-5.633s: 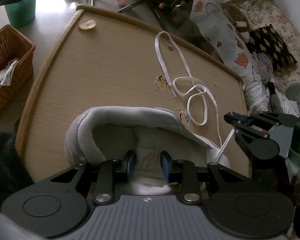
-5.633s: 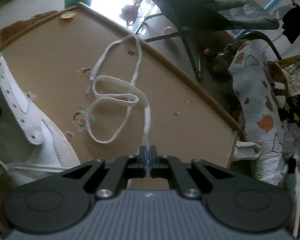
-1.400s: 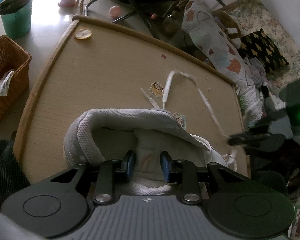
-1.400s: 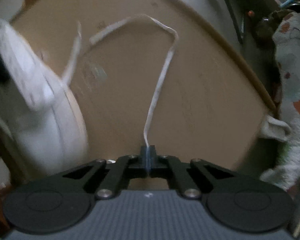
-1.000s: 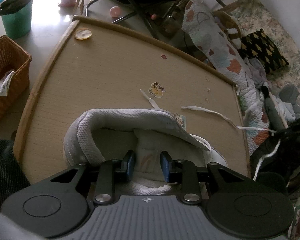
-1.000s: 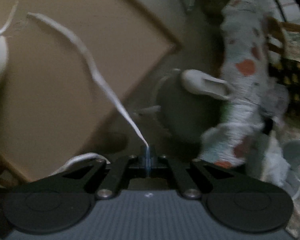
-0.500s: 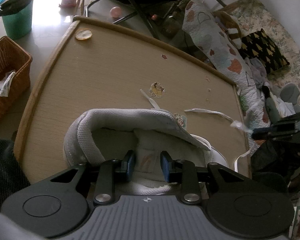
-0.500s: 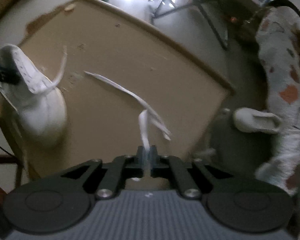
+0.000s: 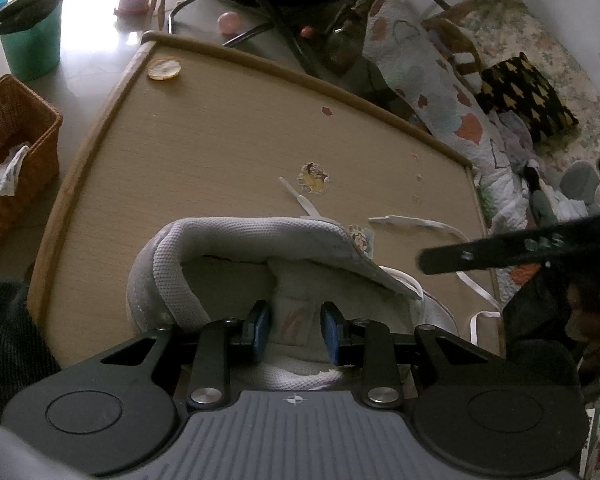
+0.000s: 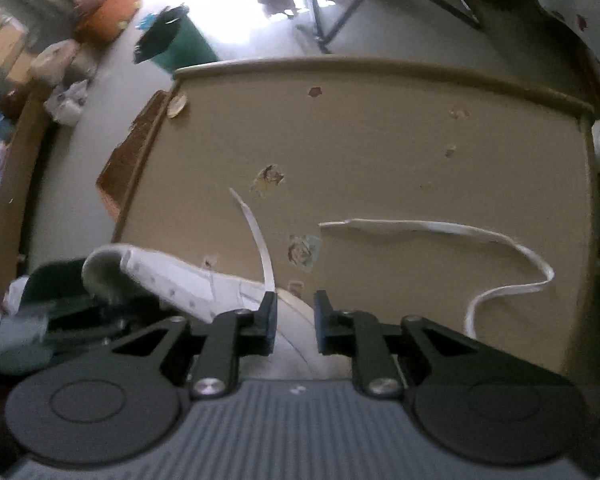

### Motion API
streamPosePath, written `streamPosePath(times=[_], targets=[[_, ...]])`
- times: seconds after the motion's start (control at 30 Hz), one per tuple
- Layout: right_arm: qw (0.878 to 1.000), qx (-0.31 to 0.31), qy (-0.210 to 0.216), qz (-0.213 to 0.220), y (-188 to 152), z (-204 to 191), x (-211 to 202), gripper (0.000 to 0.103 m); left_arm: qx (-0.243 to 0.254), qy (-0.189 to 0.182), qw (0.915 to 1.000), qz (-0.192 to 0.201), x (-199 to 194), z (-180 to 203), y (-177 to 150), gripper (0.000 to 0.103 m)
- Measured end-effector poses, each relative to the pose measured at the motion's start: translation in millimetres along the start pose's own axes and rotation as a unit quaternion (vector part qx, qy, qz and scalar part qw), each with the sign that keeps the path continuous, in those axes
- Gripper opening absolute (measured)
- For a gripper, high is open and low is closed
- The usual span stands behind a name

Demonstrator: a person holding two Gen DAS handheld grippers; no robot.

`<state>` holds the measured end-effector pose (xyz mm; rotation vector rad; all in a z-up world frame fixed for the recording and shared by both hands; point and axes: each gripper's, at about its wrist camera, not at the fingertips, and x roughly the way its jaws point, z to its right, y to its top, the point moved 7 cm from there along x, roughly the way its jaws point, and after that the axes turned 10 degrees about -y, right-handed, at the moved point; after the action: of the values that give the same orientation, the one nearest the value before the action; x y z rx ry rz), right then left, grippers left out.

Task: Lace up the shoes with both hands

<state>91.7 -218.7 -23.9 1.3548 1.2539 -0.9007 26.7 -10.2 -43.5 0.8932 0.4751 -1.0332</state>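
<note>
No words, brands or numbers can be read anywhere — the stickers on the table [image 9: 228,152] show only small cartoon figures, and the tag inside the shoe [image 9: 296,322] bears a blurred, unreadable mark.

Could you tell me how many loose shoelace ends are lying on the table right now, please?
2. One lace end rises from the shoe towards the cartoon sticker; the other lace end lies further right. More may be hidden.
</note>
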Motion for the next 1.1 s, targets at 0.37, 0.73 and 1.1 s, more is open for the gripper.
streamPosePath(times=[0.37, 0.73, 1.1], targets=[[1.0, 0.019, -0.017, -0.002, 0, -19, 29, 0.018, 0.004, 0.0, 1.0, 0.002, 1, 0, -1, 0.032], [0.998, -0.038, -0.048, 0.001, 6, -44, 55, 0.019, 0.007, -0.002, 1.0, 0.0, 3, -4, 2, 0.032], [0.984, -0.148, -0.102, 0.014, -8, -42, 52, 0.003, 0.01, -0.001, 0.9999, 0.001, 4, -2, 2, 0.032]])
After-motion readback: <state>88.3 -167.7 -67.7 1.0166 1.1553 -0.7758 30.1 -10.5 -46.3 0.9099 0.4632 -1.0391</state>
